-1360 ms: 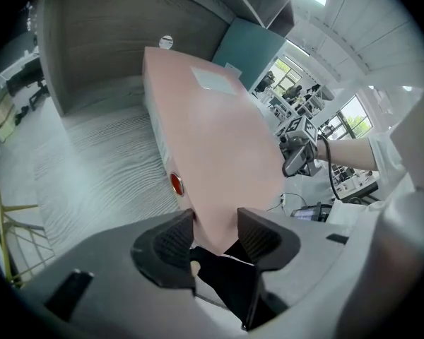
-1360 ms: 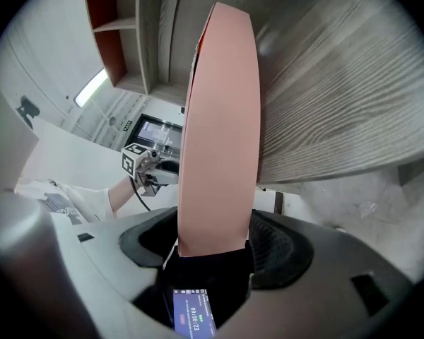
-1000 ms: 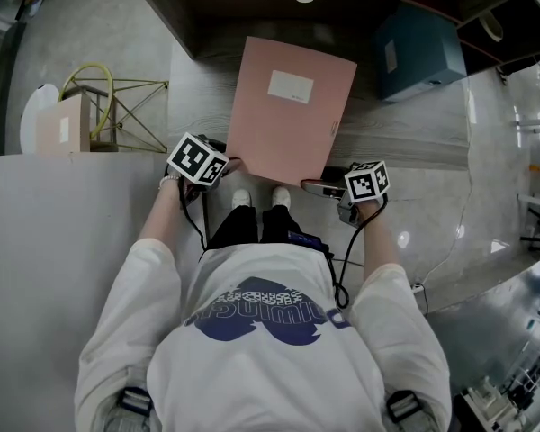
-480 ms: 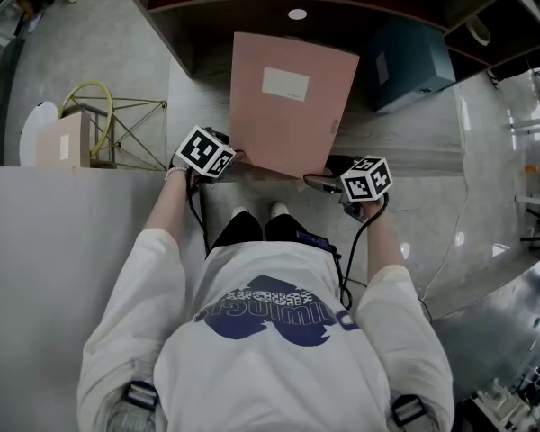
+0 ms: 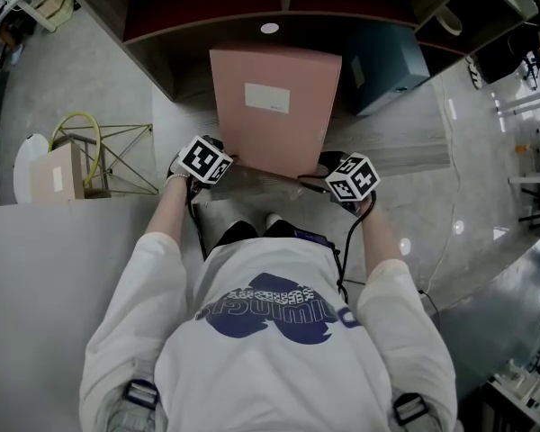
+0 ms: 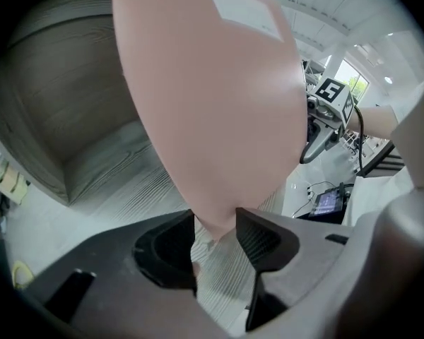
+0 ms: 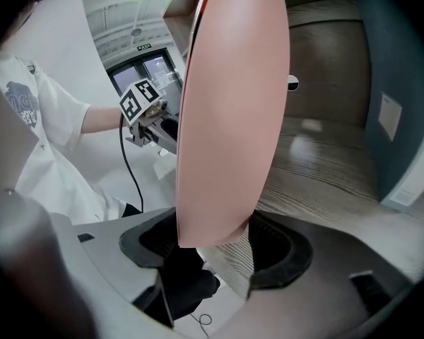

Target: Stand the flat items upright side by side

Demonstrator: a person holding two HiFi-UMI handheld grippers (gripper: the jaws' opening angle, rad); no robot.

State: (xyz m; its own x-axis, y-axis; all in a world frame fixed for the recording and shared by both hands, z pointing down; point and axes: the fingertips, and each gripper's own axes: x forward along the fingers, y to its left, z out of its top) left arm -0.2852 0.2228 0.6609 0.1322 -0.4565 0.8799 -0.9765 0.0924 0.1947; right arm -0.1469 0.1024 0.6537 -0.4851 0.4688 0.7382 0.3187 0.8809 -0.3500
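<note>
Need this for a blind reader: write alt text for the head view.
From above: a person grips a pink folder by its near corners with left claw and right claw, over a wooden shelf beside a blue box.

In the head view we cannot see either pair of jaws. The marker cubes of the left gripper [image 5: 223, 164] and right gripper [image 5: 328, 173] cover them, along with the near corners of the pink folder [image 5: 270, 124]. The print on its white label [image 5: 266, 98] is too small to read. Both gripper views cut off the folder's top, and the right gripper view crops the teal box [image 7: 399, 119].
</note>
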